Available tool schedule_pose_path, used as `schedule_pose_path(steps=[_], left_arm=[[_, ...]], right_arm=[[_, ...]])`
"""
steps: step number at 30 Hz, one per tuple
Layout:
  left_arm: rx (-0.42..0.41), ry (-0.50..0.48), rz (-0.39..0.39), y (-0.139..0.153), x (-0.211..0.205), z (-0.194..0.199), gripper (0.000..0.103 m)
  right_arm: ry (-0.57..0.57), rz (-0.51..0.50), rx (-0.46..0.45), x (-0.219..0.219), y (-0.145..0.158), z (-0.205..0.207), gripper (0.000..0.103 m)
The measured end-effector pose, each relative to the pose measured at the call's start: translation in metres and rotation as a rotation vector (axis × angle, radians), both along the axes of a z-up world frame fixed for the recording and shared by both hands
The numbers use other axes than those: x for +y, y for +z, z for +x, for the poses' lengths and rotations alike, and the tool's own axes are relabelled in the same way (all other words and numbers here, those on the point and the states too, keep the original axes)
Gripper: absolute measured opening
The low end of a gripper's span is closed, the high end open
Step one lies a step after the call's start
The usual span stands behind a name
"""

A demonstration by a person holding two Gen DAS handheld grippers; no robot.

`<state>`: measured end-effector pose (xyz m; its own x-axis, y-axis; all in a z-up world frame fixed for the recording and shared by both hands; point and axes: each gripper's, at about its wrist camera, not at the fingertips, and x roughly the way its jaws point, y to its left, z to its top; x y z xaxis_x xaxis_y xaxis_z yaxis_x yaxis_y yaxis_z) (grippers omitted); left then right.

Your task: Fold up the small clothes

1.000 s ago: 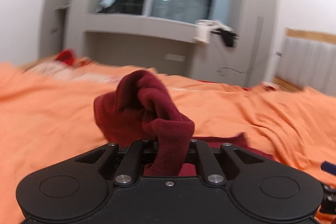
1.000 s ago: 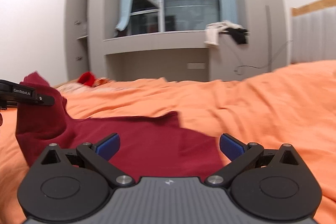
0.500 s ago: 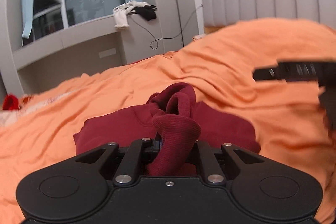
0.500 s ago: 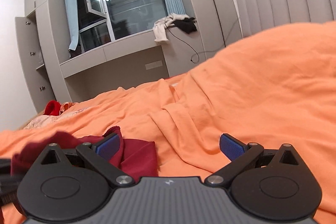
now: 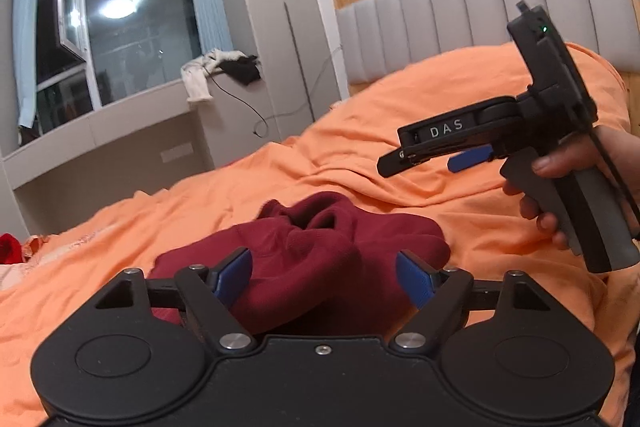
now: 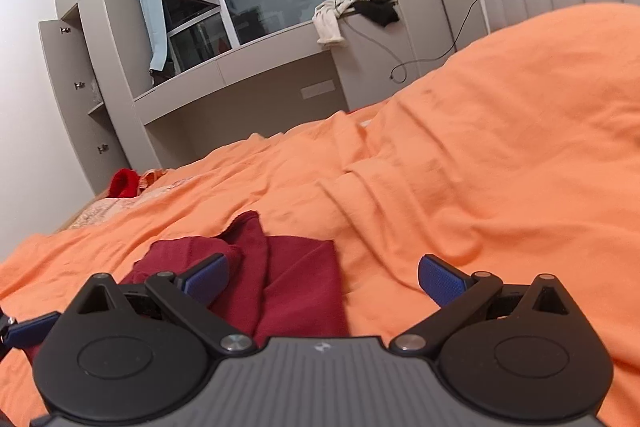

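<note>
Left tool [image 5: 324, 277] jaws just opened wide, nothing gripped; maroon garment [image 5: 320, 247] lies bunched mid-frame on orange bed [image 5: 460, 195]. Right tool [image 6: 323, 281] open, empty. Risk: the lumpy fold may spring apart since it isn't flattened.

Open orange bedspread [image 6: 500, 155] from 12 to 3 o'clock of the right gripper [image 6: 324, 279], only soft ridges there. Bunched maroon garment [image 5: 320, 251] heaped at 12 o'clock between the spread pads of the left gripper [image 5: 324, 279]. At 2 o'clock, blocked by the other tool and the hand [image 5: 568, 187] holding it. Headboard [image 5: 480, 15] beyond.
</note>
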<state>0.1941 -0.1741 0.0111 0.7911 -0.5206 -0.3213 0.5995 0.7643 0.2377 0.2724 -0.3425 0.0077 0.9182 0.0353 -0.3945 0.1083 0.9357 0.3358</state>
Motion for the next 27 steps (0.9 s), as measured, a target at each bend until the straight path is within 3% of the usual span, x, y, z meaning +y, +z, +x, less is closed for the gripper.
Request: schedule_pose_path(steps=[4,10,15,18,21,23,27], left_arm=[[-0.020,0.058,-0.056,0.005,0.016,-0.002,0.095],[0.053,0.109,-0.098,0.009,0.047,0.010,0.096],[0.079,0.158,-0.099,0.002,0.060,0.016,0.094],[0.095,0.169,-0.101,-0.001,0.066,0.017,0.088],[0.120,0.158,-0.089,-0.004,0.068,0.020,0.073],[0.142,0.158,-0.076,-0.008,0.069,0.020,0.058],[0.135,0.170,-0.060,-0.011,0.070,0.019,0.052]], right_arm=[[0.028,0.028,-0.041,0.007,0.002,0.003,0.103],[0.169,0.104,-0.102,0.023,0.007,0.012,0.103],[0.283,0.111,-0.021,0.039,0.010,0.046,0.103],[0.329,0.109,0.036,0.044,0.006,0.066,0.097],[0.332,0.180,0.077,0.040,-0.002,0.082,0.086],[0.334,0.239,0.098,0.035,-0.009,0.089,0.076],[0.324,0.311,0.130,0.034,-0.020,0.097,0.062]])
